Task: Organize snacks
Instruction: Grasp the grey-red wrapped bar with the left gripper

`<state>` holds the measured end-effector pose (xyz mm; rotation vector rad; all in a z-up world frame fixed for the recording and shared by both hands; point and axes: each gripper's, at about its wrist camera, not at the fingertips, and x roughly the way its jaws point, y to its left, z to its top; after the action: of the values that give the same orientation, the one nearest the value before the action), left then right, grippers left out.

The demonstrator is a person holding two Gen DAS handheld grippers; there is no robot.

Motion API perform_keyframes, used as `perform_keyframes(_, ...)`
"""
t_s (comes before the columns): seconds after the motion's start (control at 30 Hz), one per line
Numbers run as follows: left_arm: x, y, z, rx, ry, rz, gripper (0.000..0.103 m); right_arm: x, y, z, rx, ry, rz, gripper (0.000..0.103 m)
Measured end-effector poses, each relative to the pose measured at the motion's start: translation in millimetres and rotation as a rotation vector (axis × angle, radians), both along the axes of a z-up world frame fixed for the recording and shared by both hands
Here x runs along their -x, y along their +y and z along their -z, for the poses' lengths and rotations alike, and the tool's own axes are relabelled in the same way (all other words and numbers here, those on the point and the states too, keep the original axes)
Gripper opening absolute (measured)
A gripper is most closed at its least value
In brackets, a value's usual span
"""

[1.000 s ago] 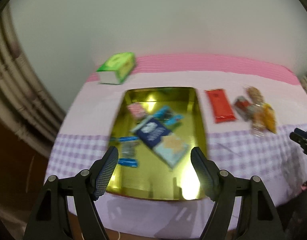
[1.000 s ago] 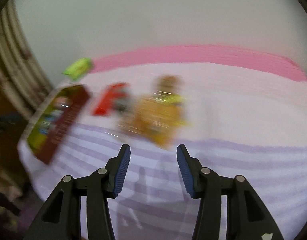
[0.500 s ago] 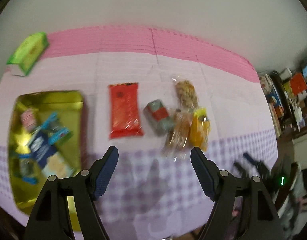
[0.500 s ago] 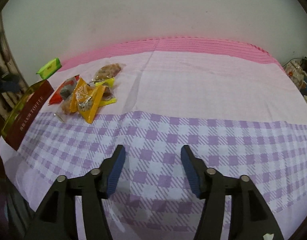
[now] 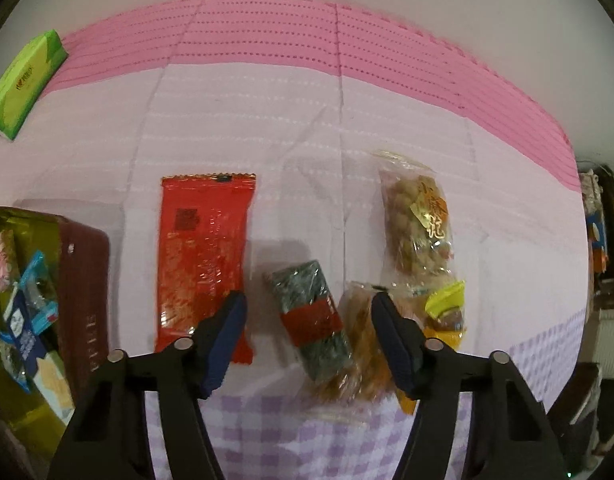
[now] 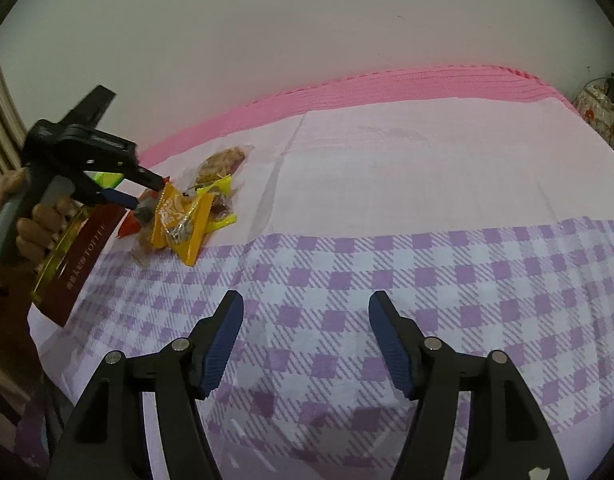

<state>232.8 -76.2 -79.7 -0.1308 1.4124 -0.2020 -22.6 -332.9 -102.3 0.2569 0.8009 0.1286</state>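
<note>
The left gripper [image 5: 309, 330], jaws closing, straddles the green snack [image 5: 311, 312]; the red packet [image 5: 203, 256] lies at nine o'clock. The right gripper [image 6: 305, 338], opening, holds nothing.

Plain pale wall [image 6: 307, 20] behind a table draped in a pink-banded, lilac-checked tablecloth [image 6: 427, 264], with cluttered shelves [image 5: 601, 248] at the right edge, dimly lit.

My right gripper [image 6: 305, 340] hangs over the purple-checked tablecloth [image 6: 427, 272], its jaws opening with nothing between them. Far left, my other hand [image 6: 35, 228] points the black left gripper [image 6: 143, 194] at a heap of yellow-wrapped snacks [image 6: 187, 220] beside a maroon toffee tin [image 6: 83, 256].
</note>
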Motion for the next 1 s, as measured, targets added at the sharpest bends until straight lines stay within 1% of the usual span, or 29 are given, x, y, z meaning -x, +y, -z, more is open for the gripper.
perform_keyframes(0.03,-1.2,-2.5,3.2,0.000,0.007,0.002,0.054,0.5,0.2,-0.3,0.000,-0.001,-0.001,0.064)
perform_keyframes(0.07,-2.0,-4.4,6.6,-0.004,0.015,0.003,0.052,0.1,0.5,-0.4,-0.001,-0.002,-0.002,0.065)
perform_keyframes(0.13,-3.2,-2.9,13.5,-0.006,0.020,-0.016,0.041,-0.9,0.2,0.4,-0.007,0.000,-0.001,0.065)
perform_keyframes(0.17,-3.1,-1.2,13.6,0.005,0.001,-0.035,0.039,-1.5,-0.7,1.4,-0.010,0.003,0.001,0.065)
perform_keyframes(0.2,-2.2,-0.2,13.6,0.027,-0.010,-0.040,0.028,-1.9,-1.0,1.8,-0.013,0.005,0.002,0.065)
perform_keyframes(0.33,12.1,2.7,6.2,0.050,-0.034,-0.015,0.027,-1.1,-2.0,1.8,-0.011,0.012,0.010,0.065)
perform_keyframes(0.37,20.0,6.6,0.5,0.060,-0.051,-0.023,0.027,-1.9,-1.3,1.8,-0.009,0.011,0.012,0.065)
perform_keyframes(0.43,40.3,16.8,-15.1,0.108,-0.086,-0.027,0.027,-2.0,0.1,1.6,-0.003,0.010,0.013,0.065)
perform_keyframes(0.63,90.6,50.3,-53.2,0.165,-0.145,-0.037,0.027,-0.9,9.7,-5.7,0.015,-0.016,-0.010,0.065)
perform_keyframes(0.67,100.8,56.2,-58.9,0.172,-0.155,-0.036,0.027,-1.9,12.1,-8.0,-0.001,-0.022,-0.024,0.067)
perform_keyframes(0.7,99.7,56.0,-62.2,0.173,-0.160,-0.035,0.027,-4.4,16.1,-11.0,-0.045,-0.028,-0.046,0.068)
perform_keyframes(0.73,107.4,59.7,-65.3,0.170,-0.165,-0.031,0.027,-7.3,20.1,-13.2,-0.085,-0.029,-0.058,0.069)
perform_keyframes(0.83,118.4,63.6,-65.2,0.167,-0.165,-0.019,0.027,-27.2,42.4,-14.0,-0.200,0.000,-0.116,0.071)
perform_keyframes(0.93,131.3,70.0,-66.3,0.173,-0.161,-0.017,0.027,-50.3,69.8,-13.0,-0.230,0.022,-0.132,0.071)
perform_keyframes(1.0,136.8,68.3,-69.3,0.156,-0.177,-0.010,0.027,-65.8,84.0,-8.6,-0.242,0.045,-0.117,0.072)
